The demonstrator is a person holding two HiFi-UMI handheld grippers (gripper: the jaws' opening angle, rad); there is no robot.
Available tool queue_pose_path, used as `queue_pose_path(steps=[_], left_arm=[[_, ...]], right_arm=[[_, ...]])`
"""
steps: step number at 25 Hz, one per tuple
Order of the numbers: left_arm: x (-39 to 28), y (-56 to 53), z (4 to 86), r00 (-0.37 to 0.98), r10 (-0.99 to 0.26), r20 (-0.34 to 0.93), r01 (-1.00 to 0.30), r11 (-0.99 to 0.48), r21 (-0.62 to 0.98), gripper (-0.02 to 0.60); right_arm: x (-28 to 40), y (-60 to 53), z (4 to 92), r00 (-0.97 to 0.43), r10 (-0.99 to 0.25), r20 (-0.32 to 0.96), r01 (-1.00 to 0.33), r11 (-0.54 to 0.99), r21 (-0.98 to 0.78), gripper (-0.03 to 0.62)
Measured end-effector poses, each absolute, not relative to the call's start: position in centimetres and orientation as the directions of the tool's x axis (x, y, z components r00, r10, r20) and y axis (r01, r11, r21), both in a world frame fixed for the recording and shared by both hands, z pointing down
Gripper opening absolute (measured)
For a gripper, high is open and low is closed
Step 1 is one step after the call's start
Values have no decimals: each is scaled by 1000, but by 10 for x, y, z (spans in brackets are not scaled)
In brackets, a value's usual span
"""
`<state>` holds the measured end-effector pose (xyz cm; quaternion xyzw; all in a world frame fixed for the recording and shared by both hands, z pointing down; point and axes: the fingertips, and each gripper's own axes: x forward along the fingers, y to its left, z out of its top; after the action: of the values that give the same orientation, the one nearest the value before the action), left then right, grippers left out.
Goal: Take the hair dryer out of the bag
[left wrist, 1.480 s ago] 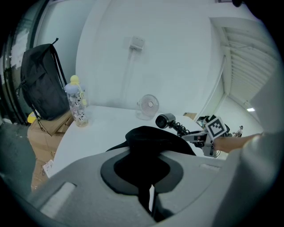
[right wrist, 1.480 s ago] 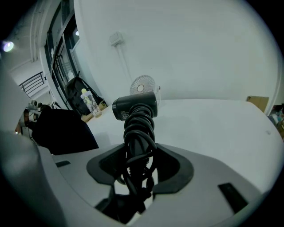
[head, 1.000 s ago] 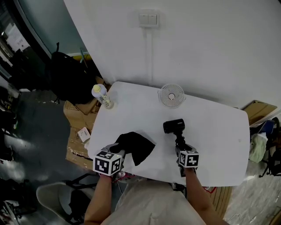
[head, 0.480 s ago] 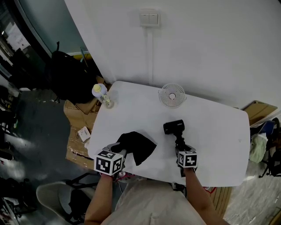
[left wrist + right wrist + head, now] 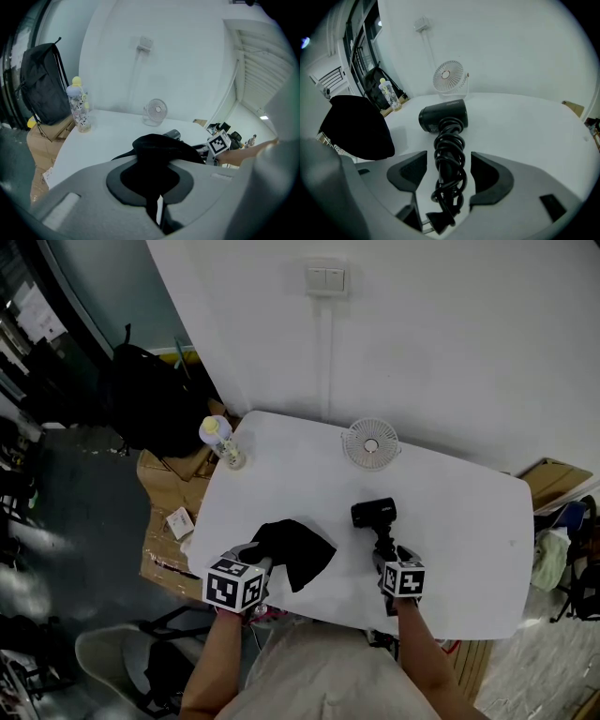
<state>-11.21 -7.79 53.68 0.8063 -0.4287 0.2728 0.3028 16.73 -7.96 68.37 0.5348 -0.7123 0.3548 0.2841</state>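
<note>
The black hair dryer [image 5: 373, 513] lies on the white table [image 5: 469, 521], its cord wound around the handle [image 5: 449, 154]. My right gripper [image 5: 385, 555] straddles that handle, and its jaws are opening, the pads clear of the cord on both sides [image 5: 449, 176]. A black fabric bag [image 5: 292, 549] lies crumpled to the left of the dryer. My left gripper [image 5: 256, 562] is shut on the bag's near edge, and the cloth bunches up ahead of the jaws [image 5: 159, 145]. In the right gripper view the bag [image 5: 356, 126] rises at the left.
A small white desk fan [image 5: 370, 443] stands at the table's far edge. A bottle with a yellow cap [image 5: 218, 442] stands at the far left corner. Cardboard boxes [image 5: 169, 521] and a dark backpack [image 5: 141, 399] are on the floor left of the table.
The head view has shifted slightly. Both grippers, the bag and the hair dryer stay where they were.
</note>
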Motion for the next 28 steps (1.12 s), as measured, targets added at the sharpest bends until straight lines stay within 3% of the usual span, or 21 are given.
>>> queue_pose_path(steps=[26,27,28], left_arm=[[-93,-98,526,505,-602,618,-845,-491,213,21],[-91,-97,532,508,-592,626,-841,-499,210,27],[-89,-96,537,509,-583,634,-838,-505,208,96]], right_arm=[[141,-100,553,-430,-749,505,-901,315,-299,302],[140,-99,548,-443,-755,483,-893,325,-312,302],[138,-98,543,-454,-760,464,-886,333,-321,302]])
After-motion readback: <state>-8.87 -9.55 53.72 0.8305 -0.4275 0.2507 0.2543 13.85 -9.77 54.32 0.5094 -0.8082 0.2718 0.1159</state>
